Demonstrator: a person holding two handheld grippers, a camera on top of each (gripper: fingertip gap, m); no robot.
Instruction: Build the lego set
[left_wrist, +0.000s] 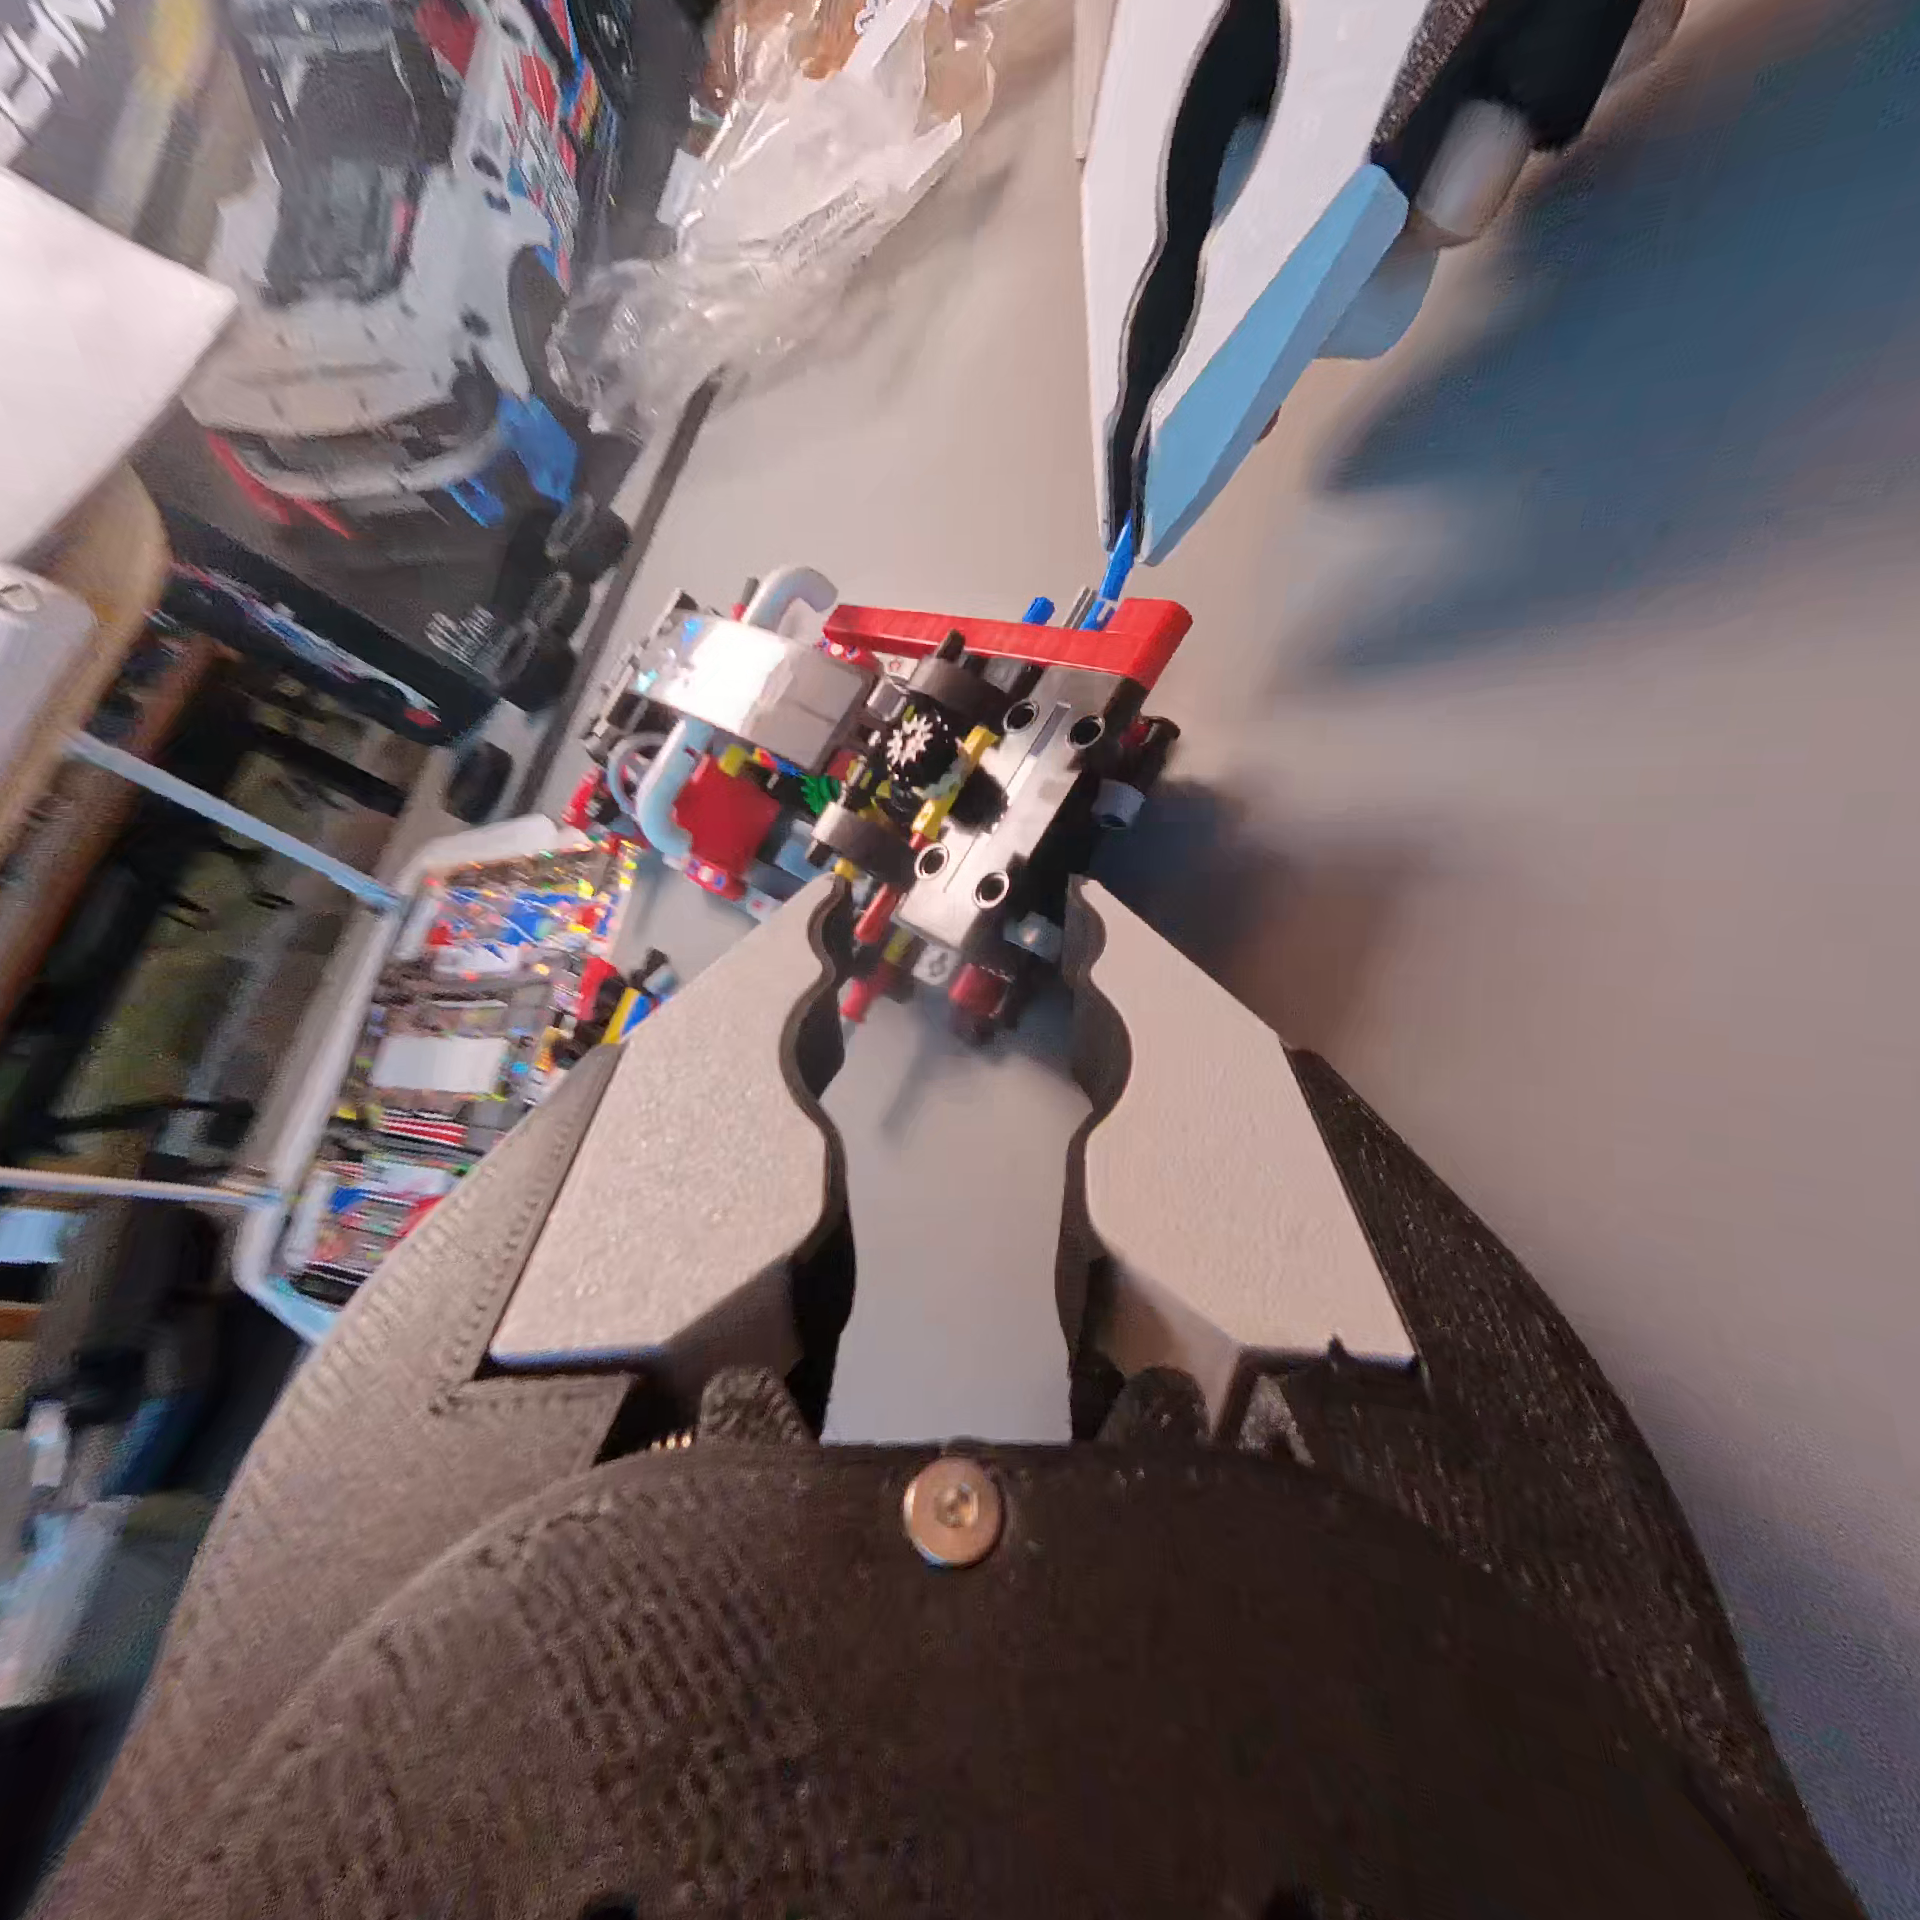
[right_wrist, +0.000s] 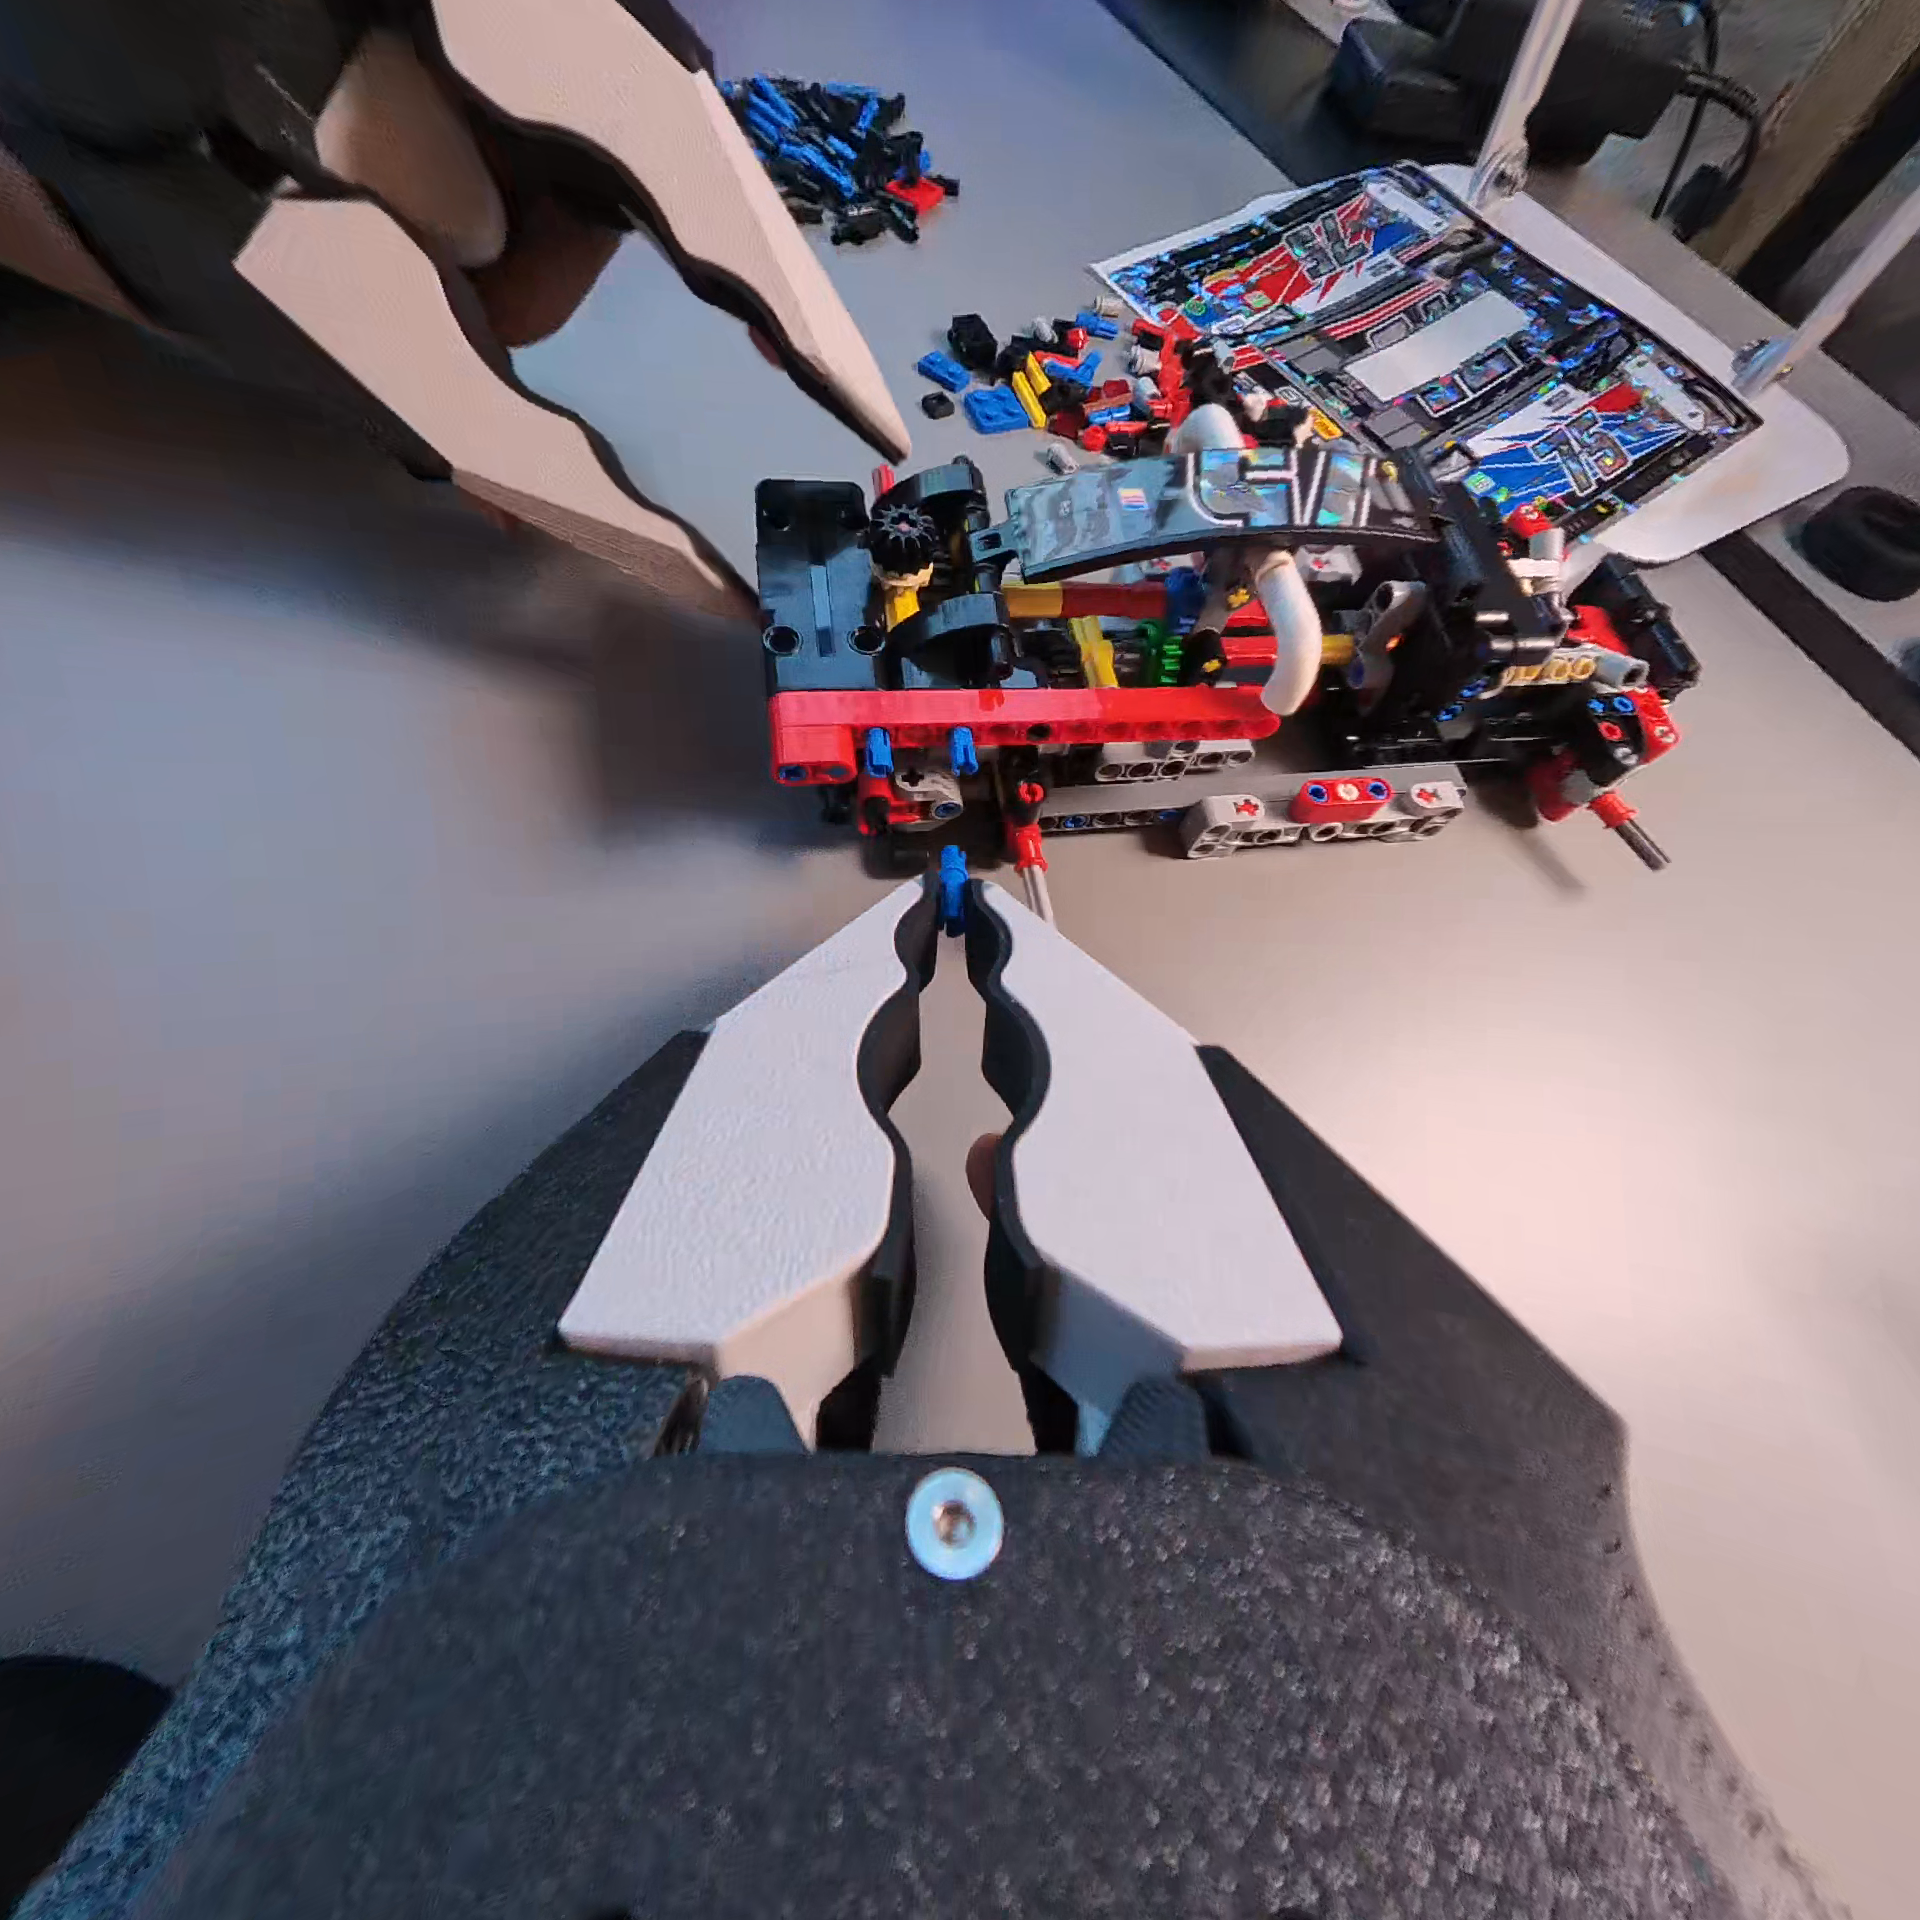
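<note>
A partly built lego car (right_wrist: 1195, 623) lies on the grey table, with a long red beam (right_wrist: 1018, 717) along its near side. My right gripper (right_wrist: 951, 899) is shut on a small blue pin (right_wrist: 952, 868) and holds it just in front of the car's near side, below the red beam. In the left wrist view the right gripper (left_wrist: 1132, 520) holds the blue pin (left_wrist: 1117, 566) right at the red beam (left_wrist: 987, 634). My left gripper (left_wrist: 951, 904) straddles the car's black end (left_wrist: 997, 821), with a finger against each side. It also shows in the right wrist view (right_wrist: 826, 530).
A pile of loose coloured pieces (right_wrist: 1091, 384) and a shiny sticker sheet (right_wrist: 1434, 343) lie behind the car. A heap of blue and black pins (right_wrist: 842, 145) lies farther back. The set's box (left_wrist: 395, 260) and clear plastic bags (left_wrist: 810, 177) stand beyond. Across from one pair of fingers to the other is roughly 8 cm.
</note>
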